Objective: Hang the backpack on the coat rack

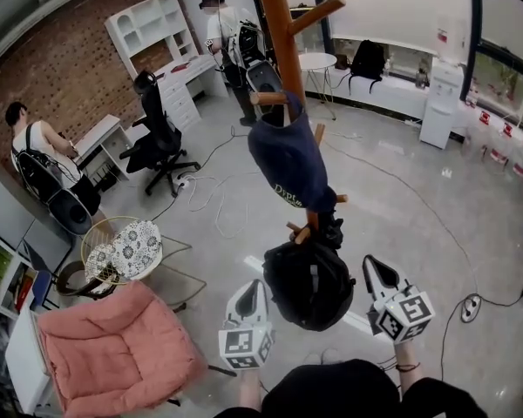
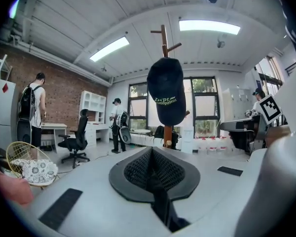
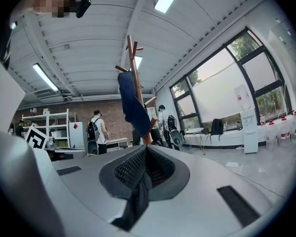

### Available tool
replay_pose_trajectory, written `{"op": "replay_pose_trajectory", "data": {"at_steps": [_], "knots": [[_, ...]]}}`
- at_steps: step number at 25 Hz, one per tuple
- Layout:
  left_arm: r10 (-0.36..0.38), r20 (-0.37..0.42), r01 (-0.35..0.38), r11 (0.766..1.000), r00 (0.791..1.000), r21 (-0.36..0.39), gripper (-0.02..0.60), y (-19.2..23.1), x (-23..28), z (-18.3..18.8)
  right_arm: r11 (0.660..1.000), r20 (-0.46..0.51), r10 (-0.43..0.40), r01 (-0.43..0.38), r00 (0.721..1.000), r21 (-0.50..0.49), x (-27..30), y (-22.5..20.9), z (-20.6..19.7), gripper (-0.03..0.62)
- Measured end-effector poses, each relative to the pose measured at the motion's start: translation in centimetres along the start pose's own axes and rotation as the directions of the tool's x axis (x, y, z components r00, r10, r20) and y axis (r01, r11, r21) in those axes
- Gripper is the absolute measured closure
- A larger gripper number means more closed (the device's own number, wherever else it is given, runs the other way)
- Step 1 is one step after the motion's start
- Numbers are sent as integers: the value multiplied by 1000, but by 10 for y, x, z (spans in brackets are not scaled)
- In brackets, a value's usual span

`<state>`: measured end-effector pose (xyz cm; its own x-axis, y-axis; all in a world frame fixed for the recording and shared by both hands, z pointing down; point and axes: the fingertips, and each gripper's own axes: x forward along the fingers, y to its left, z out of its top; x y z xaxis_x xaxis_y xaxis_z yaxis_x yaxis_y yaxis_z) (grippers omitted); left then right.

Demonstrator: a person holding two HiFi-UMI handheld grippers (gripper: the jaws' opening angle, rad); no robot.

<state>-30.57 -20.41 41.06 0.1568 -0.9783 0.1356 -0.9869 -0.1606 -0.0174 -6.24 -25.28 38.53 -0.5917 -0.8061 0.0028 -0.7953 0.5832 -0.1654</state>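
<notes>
Grey floor is spreading behind the soft, likely weighty backpack (image 1: 309,286) sagging at six o'clock of the coat rack (image 1: 275,24), while left gripper (image 1: 251,288) and right gripper (image 1: 372,265) are clenching its straps (image 2: 160,209), seemingly the best hold.

a cap (image 1: 288,159) hung on the coat rack (image 1: 280,33), the backpack (image 1: 309,286) lower before the rack, an armchair (image 1: 113,351) well to its left.

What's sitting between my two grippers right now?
In the head view, the black backpack hangs between the left gripper and right gripper, below the coat rack's navy cap. Each gripper view shows its jaws shut on a dark strap.
</notes>
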Motion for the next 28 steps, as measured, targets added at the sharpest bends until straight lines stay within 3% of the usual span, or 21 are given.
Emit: {"op": "replay_pose_trajectory", "data": {"at_steps": [28], "knots": [[41, 47, -42, 999, 998, 4, 566, 3, -4, 18, 1000, 50, 0, 0, 999, -10, -3, -18, 16, 580]]}}
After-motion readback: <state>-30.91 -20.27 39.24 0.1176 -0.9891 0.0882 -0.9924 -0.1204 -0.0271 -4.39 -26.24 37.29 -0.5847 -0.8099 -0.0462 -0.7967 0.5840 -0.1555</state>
